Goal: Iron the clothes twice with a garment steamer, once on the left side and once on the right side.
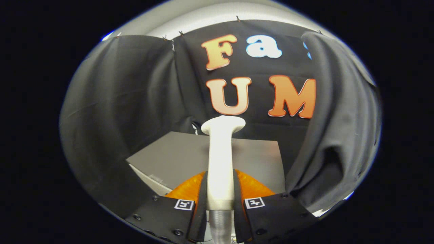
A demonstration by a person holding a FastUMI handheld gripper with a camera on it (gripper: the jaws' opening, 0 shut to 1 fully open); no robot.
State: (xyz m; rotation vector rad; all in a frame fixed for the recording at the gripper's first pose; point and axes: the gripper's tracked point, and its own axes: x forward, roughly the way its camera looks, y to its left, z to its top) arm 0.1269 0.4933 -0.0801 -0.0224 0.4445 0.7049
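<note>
Here we see the grey table [176,156] at left, then the gripper [220,189] clamped on the white garment steamer [221,159], both fingers pressing its handle, head upright above the fingertips. At right, the dark garment [342,128] hangs, apart from the steamer.

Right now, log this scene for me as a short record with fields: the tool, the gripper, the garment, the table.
tool: white garment steamer, handle upright between the fingers, head on top, ribbed hose below
gripper: gripper shut on the steamer handle, both fingers pressing its sides
garment: dark garment hanging to the right of the steamer, apart from the head
table: grey table beyond the fingers, under the steamer head
contact: steamer head not touching the garment
</note>
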